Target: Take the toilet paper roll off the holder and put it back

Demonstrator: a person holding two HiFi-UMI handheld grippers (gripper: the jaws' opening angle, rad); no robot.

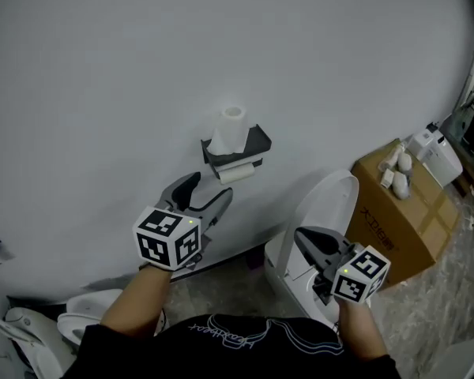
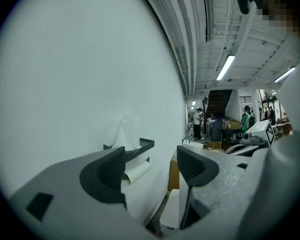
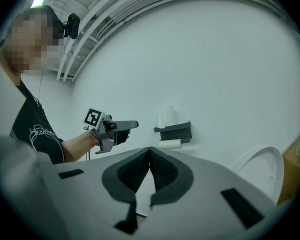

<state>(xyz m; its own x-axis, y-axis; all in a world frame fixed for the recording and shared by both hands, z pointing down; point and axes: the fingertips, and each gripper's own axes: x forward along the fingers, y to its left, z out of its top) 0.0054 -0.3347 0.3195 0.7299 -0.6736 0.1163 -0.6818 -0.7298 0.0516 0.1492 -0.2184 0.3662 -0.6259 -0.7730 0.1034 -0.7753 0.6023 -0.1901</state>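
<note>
Judging by how things lie, the task is either not begun or already finished, and the pictures cannot say which. The dark wall holder (image 1: pixel 257 142) carries both its white pieces: an upright toilet paper roll (image 1: pixel 227 133) stands on its top shelf, and a thinner roll (image 1: pixel 237 174) lies crosswise on the bar beneath. Nothing is lifted off and nothing is held.

The left hand-held gripper (image 1: pixel 209 189) points up at the holder from below and to the left, near it but not touching. Its jaws stand wide apart with only the wall and the holder seen between them in the left gripper view. The right hand-held gripper (image 1: pixel 306 239) hangs lower, well apart from the holder and over the white toilet (image 1: pixel 324 204). Its jaws are pressed together at the tips with nothing between them. If a cycle lies ahead, all of it is left — reach, grasp, lift off, set back — and the left one looks the better placed to start.

As for writing, little can be read. The cardboard box (image 1: pixel 403 227) beside the toilet bears dark print on its side, too small to make out. The person's black shirt (image 1: pixel 221 346) shows a line of pale cursive script that I cannot read with confidence. The cubes on both grippers carry black-and-white square markers, not words. The holder and both rolls show no label.
</note>
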